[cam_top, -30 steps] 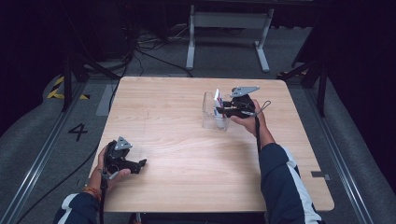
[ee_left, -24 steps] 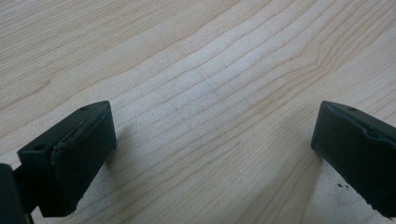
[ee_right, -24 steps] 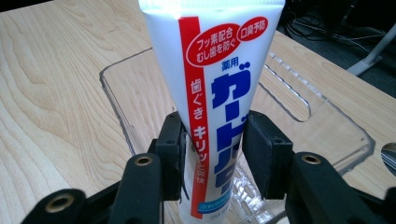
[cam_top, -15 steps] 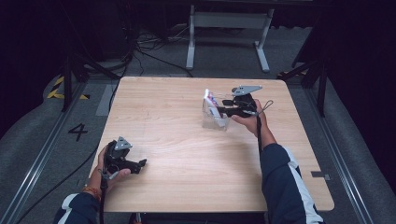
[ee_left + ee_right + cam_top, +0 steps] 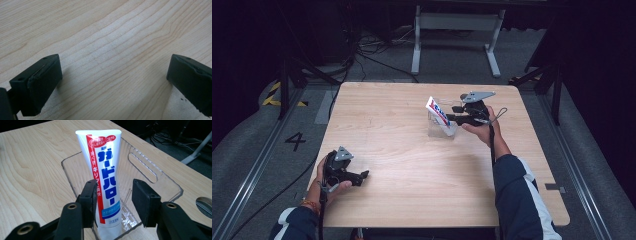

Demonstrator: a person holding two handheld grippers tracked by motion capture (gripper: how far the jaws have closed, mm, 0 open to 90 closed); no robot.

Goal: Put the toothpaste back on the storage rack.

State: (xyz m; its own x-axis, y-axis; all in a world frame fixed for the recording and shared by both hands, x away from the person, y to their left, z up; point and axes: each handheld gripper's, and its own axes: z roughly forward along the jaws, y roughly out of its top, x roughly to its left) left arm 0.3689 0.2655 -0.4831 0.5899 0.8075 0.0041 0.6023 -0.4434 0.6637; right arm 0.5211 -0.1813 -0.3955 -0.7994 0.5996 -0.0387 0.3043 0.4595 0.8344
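A pale wooden surface (image 5: 412,150) stands on a grey floor in a dark room, with cables and a grey metal frame (image 5: 455,22) behind its far edge.

At the near left corner, the left claw (image 5: 362,176) rests low over the wood in the person's left hand (image 5: 329,186). The left gripper view shows its two black jaws set wide apart, with bare wood grain between them.

Toward the far right of the surface stands a clear plastic bin (image 5: 441,129) with slotted handles in its walls. A white toothpaste tube with a red stripe and blue lettering (image 5: 105,177) sits upright inside it, cap end down and the flat crimped end leaning up above the rim.

The right claw (image 5: 451,118), held level in the person's right hand (image 5: 479,131), reaches over the bin's edge. Its jaws have just been opening; in the right gripper view the tube stands between them, the left pad (image 5: 90,202) just beside or touching the tube and the right pad (image 5: 143,202) clear of it, so the claw is open around the tube
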